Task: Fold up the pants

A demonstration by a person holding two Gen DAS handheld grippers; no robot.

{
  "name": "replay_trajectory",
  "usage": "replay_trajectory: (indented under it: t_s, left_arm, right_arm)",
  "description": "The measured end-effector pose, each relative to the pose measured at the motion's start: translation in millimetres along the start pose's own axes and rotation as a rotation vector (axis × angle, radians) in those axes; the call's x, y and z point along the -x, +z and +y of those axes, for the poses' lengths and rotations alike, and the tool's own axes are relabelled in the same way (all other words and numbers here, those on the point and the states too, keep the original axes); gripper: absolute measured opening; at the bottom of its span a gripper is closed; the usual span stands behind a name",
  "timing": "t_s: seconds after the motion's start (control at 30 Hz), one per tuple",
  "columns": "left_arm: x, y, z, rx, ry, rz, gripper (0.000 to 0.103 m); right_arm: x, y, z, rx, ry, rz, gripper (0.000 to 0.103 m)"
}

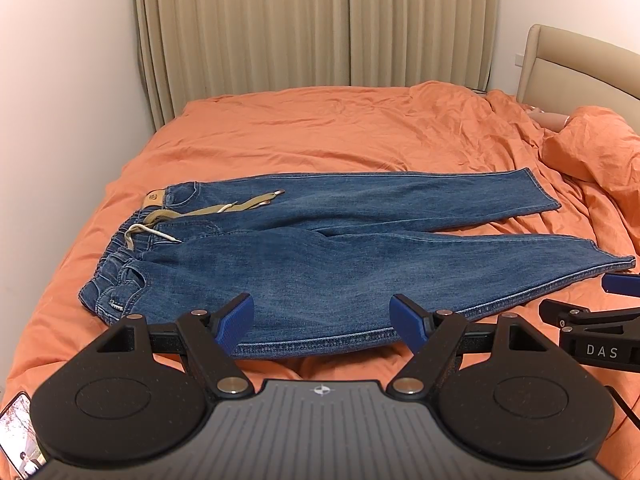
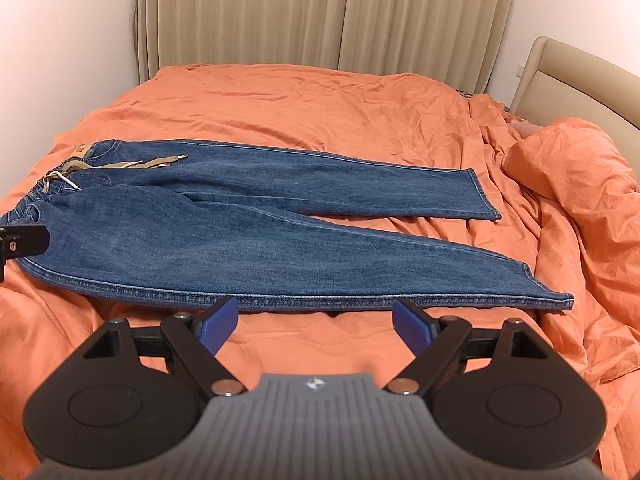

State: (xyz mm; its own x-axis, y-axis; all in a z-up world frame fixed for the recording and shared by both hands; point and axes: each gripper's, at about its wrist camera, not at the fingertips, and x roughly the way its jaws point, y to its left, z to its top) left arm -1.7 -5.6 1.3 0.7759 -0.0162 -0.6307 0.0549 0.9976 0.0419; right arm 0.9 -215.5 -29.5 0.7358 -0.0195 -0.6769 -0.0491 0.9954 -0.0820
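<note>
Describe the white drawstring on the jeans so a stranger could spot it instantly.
Start at the orange bed, where blue jeans lie spread flat with the waistband at the left. At that gathered waistband sits the white drawstring, a thin looped cord trailing onto the denim. Unlike the flat, wider tan strap just beyond it, it is round, pale and knotted.

Orange-sheeted bed [image 1: 320, 128], beige curtains [image 1: 312, 24], white walls [image 1: 60, 80]
</note>
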Motion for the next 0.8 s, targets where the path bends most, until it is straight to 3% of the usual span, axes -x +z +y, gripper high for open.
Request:
replay_trajectory:
  t_s: [0.8]
  left_arm:
    - [1.8,1.8,2.4,0.000,0.010,0.004,0.090]
  right_arm:
    - [-1.4,-0.5,-4.7,-0.019,0.006,0.009,0.081]
